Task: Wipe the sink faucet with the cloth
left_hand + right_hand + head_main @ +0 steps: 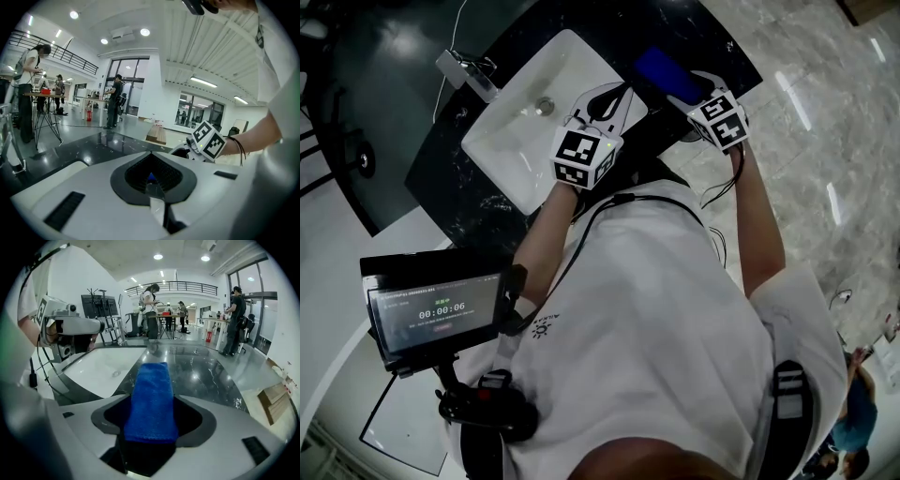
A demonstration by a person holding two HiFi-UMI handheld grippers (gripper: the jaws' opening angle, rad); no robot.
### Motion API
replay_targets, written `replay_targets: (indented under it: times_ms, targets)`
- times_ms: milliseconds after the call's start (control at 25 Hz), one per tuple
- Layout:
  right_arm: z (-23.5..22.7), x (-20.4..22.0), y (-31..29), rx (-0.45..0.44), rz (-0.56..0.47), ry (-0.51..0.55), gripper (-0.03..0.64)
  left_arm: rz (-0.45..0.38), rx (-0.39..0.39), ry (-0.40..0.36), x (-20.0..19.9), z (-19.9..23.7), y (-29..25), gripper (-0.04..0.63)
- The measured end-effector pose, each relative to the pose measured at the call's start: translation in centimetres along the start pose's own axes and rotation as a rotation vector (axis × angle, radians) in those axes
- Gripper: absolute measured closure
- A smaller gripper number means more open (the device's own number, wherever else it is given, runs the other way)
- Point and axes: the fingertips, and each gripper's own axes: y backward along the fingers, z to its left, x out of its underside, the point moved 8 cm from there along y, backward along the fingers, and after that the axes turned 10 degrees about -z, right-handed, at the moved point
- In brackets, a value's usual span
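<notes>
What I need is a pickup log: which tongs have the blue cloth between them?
The right tongs: wide open around the blue cloth on the dark counter. The left tongs are shut, empty.

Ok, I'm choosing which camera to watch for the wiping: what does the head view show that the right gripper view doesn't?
Head view only: the faucet beside the sink, and a timer screen. Right gripper view only: the right claw open around the blue cloth, and people in the hall behind. Both: the blue cloth, the sink, the left claw.
</notes>
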Motion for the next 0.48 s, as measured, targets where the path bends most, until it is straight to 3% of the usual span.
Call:
replay_targets:
  times_ms: [160,400,440,480]
  targets:
    - [0.2,0.0,-1.0,-0.003,0.060,0.049,0.331,0.005,-0.019,0.007,0.2,0.4,0.4,0.597]
    - [-0.4,0.8,-1.3,0.006,0.101,-0.037,0.331,0.005,-0.040,0.005,0.3,0.8,0.7,0.597]
    - [-0.4,0.7,-1.5,-0.002,0.112,-0.028,0.347,0.004,-0.045,0.005,0.3,0.9,0.8,0.597]
    - [-0.3,0.6,-1.7,-0.010,0.125,-0.018,0.413,0.003,-0.050,0.006,0.3,1.0,1.0,0.597]
